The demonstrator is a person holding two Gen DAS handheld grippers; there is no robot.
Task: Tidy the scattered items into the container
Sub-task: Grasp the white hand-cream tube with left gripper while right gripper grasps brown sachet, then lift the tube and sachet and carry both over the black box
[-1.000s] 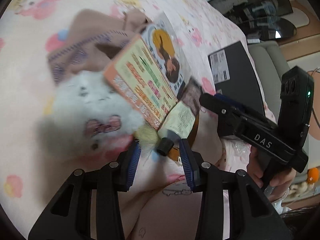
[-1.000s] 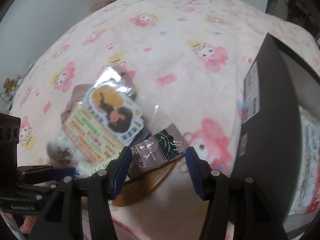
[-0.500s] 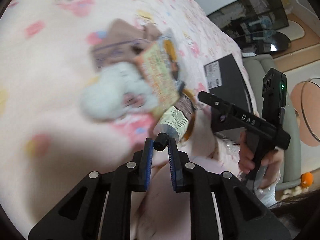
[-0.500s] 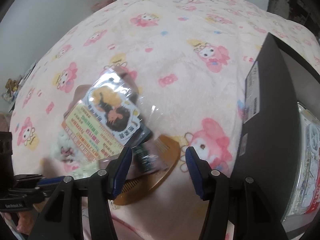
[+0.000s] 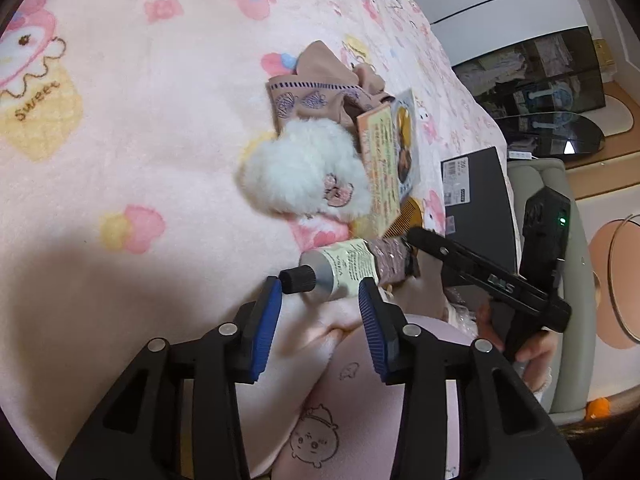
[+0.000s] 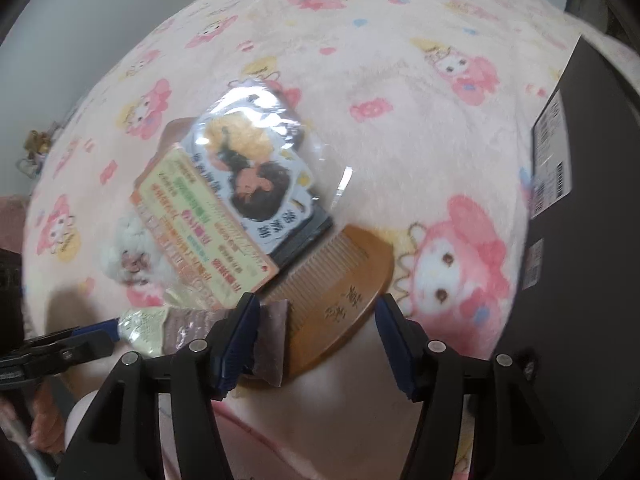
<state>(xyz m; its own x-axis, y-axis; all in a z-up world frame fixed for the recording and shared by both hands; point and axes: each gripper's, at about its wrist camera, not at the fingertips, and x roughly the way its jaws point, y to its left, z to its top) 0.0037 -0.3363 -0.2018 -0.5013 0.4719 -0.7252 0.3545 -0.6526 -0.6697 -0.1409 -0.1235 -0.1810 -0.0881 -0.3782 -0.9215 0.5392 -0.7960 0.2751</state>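
A cream tube with a black cap (image 5: 340, 270) lies on the pink blanket, its cap end between the open fingers of my left gripper (image 5: 318, 298). It also shows in the right wrist view (image 6: 176, 328). A wooden comb (image 6: 340, 280) lies between the open fingers of my right gripper (image 6: 316, 312), partly under the tube's crimped end. Behind them lie a packaged card (image 6: 224, 204), a white fluffy toy (image 5: 304, 172) and a folded pink cloth (image 5: 316, 92). The black box (image 6: 576, 208) stands at the right.
The blanket (image 5: 120, 120) covers a bed. The right gripper's body (image 5: 500, 280) and the hand holding it are just right of the tube. A grey chair and dark shelves lie beyond the bed's edge.
My left gripper was shut on the tube's cap; now it is open and the tube lies turned crosswise. The comb, once under the tube, is now uncovered between my right fingers.
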